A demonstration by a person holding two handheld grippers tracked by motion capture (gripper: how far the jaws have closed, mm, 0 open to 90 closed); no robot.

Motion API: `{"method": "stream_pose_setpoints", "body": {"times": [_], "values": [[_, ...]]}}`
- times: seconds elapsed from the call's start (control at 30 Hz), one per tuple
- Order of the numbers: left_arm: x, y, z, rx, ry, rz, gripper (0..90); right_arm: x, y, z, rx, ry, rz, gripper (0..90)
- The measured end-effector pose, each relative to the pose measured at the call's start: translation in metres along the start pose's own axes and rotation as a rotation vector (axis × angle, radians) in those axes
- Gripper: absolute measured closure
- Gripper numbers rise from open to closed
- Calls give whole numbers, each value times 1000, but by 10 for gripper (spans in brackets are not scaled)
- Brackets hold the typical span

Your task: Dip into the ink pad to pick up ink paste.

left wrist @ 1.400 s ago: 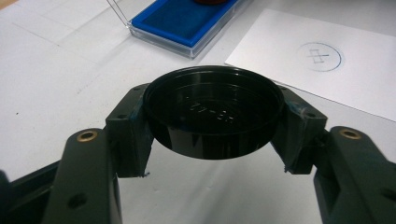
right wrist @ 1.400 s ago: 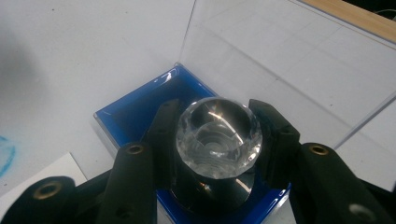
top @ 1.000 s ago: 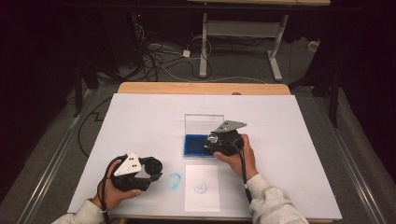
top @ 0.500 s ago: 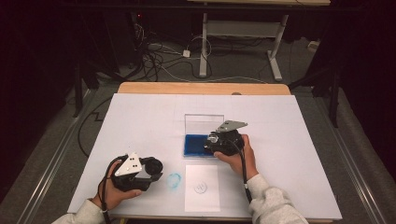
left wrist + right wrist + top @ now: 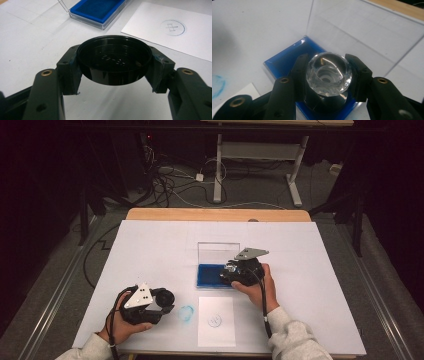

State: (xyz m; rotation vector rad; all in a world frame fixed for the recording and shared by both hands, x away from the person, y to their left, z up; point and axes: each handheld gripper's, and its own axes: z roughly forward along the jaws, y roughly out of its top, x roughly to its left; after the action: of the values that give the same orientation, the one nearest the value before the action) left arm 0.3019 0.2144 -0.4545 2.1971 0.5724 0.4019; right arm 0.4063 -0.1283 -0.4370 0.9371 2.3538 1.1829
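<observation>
My left gripper point(image 5: 162, 300) rests near the table's front left, shut on a round black cap point(image 5: 113, 60) held open side up between its pads. My right gripper point(image 5: 229, 272) hovers over the blue-lined box point(image 5: 207, 275) at mid-table. It is shut on a clear faceted crystal point(image 5: 328, 73) that has a black base. In the right gripper view the crystal hangs just above the box's blue lining point(image 5: 280, 63), whether touching it I cannot tell. The box's clear lid point(image 5: 218, 252) stands upright behind it.
A white card point(image 5: 216, 320) with a drawn circle lies at the front edge between my hands. A blue smudge point(image 5: 186, 312) marks the white table cover beside it. The wooden table edge point(image 5: 215, 215) runs along the far side, and cables lie on the floor beyond.
</observation>
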Motion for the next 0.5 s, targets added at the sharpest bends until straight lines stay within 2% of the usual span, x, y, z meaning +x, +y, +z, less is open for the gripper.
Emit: {"method": "stream_pose_setpoints", "body": {"times": [0.37, 0.5], "values": [[2, -1, 0, -3, 3, -1, 367, -4, 17, -33, -111, 26, 5, 567], [3, 0, 1, -3, 1, -2, 367, -3, 20, -39, -122, 38, -4, 567]]}}
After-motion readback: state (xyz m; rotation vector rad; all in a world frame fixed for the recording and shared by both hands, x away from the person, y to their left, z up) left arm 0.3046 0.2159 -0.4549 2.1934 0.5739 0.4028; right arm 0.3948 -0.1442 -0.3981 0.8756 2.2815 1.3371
